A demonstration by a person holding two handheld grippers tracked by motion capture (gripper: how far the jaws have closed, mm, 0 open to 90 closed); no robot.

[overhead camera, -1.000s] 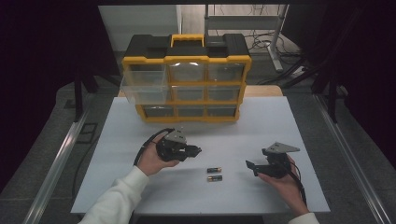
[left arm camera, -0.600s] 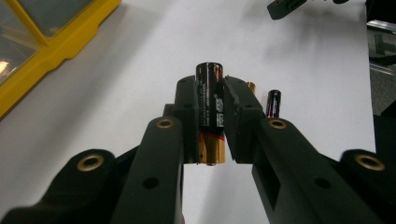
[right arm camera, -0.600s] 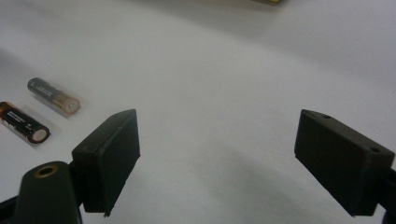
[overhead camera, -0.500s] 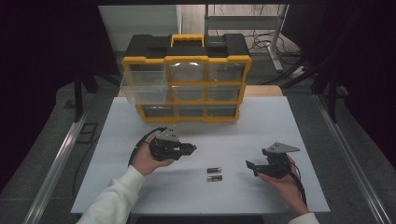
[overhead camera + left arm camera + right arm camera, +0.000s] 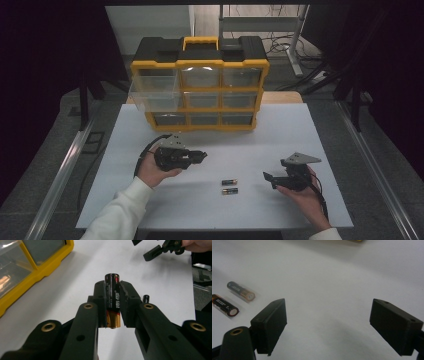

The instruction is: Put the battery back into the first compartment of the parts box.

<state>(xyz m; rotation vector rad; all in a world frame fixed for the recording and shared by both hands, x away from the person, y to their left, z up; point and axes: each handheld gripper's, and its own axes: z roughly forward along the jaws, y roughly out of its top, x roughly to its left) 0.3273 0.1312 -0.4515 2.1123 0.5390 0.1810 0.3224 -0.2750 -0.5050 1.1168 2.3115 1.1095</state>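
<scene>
Our left gripper [image 5: 113,302] is clamped on a battery [image 5: 112,300], which stands lengthwise between the two pads (its gold end toward the hand). Our right gripper [image 5: 328,325] hangs released over the white table [image 5: 325,130], nothing between its jaws. Two more batteries [image 5: 229,186] lie side by side between our grippers, just left of the right one. The yellow drawer organizer [image 5: 200,82] stands beyond both.
</scene>
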